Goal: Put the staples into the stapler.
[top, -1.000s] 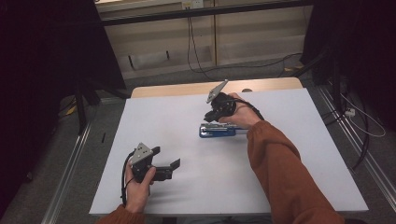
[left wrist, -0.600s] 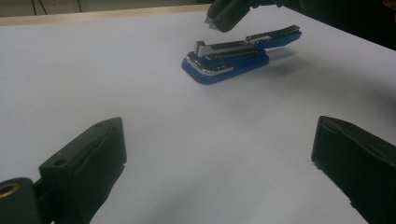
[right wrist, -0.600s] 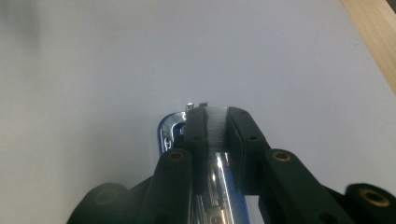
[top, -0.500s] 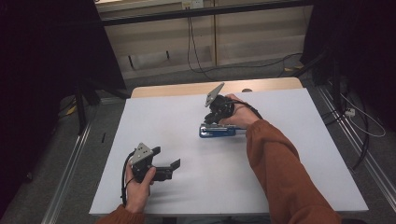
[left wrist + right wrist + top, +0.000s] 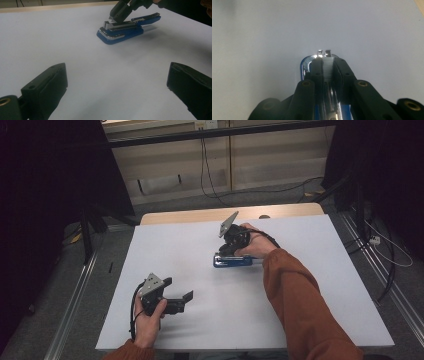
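A blue stapler (image 5: 233,261) lay flat on the white table (image 5: 310,285), a little right of the middle and toward the far side. In the left gripper view the stapler (image 5: 125,27) showed a chrome strip along its front and a blue top arm lifted slightly at the back.

The right gripper (image 5: 226,251) reached down onto the stapler's left end, the right hand (image 5: 252,245) behind it and an orange sleeve (image 5: 300,305) running back to the near edge. In the right gripper view its jaws stood nearly together, pinching a thin bright metal part of the stapler (image 5: 324,62) between them, the right gripper (image 5: 327,61) pointing along the stapler's length.

The left gripper (image 5: 181,295) rested near the table's near left part, well apart from the stapler, held in the left hand (image 5: 149,320). Its jaws were spread wide with nothing between them; in its own view the left gripper (image 5: 117,80) framed bare table.
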The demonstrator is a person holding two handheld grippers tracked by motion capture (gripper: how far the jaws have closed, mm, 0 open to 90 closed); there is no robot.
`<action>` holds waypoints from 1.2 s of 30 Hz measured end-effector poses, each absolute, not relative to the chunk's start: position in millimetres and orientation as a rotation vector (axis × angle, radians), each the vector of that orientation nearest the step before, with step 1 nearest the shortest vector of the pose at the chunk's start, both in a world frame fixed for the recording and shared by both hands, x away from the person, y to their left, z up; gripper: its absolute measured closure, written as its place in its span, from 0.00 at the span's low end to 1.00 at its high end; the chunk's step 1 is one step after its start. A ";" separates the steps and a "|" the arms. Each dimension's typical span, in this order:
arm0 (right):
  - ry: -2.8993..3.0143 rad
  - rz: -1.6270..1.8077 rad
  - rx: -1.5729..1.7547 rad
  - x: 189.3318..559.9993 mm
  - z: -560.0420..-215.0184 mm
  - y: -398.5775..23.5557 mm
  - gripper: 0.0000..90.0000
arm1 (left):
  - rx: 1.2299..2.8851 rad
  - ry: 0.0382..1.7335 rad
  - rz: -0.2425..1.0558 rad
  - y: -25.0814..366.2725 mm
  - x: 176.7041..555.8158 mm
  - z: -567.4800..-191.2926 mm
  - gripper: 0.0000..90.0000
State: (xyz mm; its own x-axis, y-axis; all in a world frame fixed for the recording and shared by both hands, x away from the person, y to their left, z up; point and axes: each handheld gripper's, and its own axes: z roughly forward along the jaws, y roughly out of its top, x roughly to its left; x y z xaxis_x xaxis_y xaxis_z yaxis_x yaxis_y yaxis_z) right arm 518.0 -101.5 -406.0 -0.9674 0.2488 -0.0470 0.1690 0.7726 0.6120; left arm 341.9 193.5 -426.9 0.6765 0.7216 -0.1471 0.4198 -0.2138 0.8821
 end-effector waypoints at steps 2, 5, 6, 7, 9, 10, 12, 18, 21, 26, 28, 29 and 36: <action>2.839 0.953 0.339 518.3 -406.7 -101.5 0.88 | 1.847 0.902 0.361 193.5 342.0 -426.9 0.04; 2.848 0.943 0.338 517.7 -407.6 -100.8 0.88 | 1.847 0.901 0.361 193.4 342.0 -427.0 0.04; 2.848 0.942 0.333 517.8 -407.9 -100.6 0.88 | 1.848 0.900 0.362 193.4 341.9 -427.0 0.04; 2.849 0.942 0.332 517.9 -408.3 -100.5 0.88 | 1.848 0.900 0.361 193.4 341.9 -427.0 0.04; 2.850 0.941 0.326 518.0 -408.5 -100.3 0.88 | 1.848 0.901 0.361 193.4 342.0 -427.0 0.04; 2.850 0.939 0.324 518.1 -408.6 -100.3 0.88 | 1.850 0.902 0.362 193.5 342.0 -427.0 0.04; 2.852 0.935 0.329 518.1 -409.2 -100.3 0.88 | 1.850 0.902 0.360 193.4 342.1 -427.0 0.04; 2.858 0.944 0.330 519.3 -411.3 -100.3 0.88 | 1.850 0.902 0.361 193.5 342.1 -427.0 0.04; 2.857 0.954 0.334 519.7 -411.9 -100.2 0.88 | 1.850 0.902 0.361 193.6 342.0 -427.0 0.04; 2.854 0.951 0.330 519.4 -411.7 -99.6 0.88 | 1.848 0.899 0.360 193.2 342.0 -427.1 0.04; 2.854 0.954 0.324 520.0 -412.0 -99.5 0.88 | 1.849 0.900 0.362 193.4 342.1 -427.1 0.04; 2.852 0.958 0.322 520.0 -412.3 -99.1 0.88 | 1.849 0.900 0.361 193.4 342.1 -427.1 0.04; 2.853 0.973 0.327 521.2 -413.3 -99.1 0.87 | 1.850 0.900 0.361 193.3 342.2 -427.3 0.04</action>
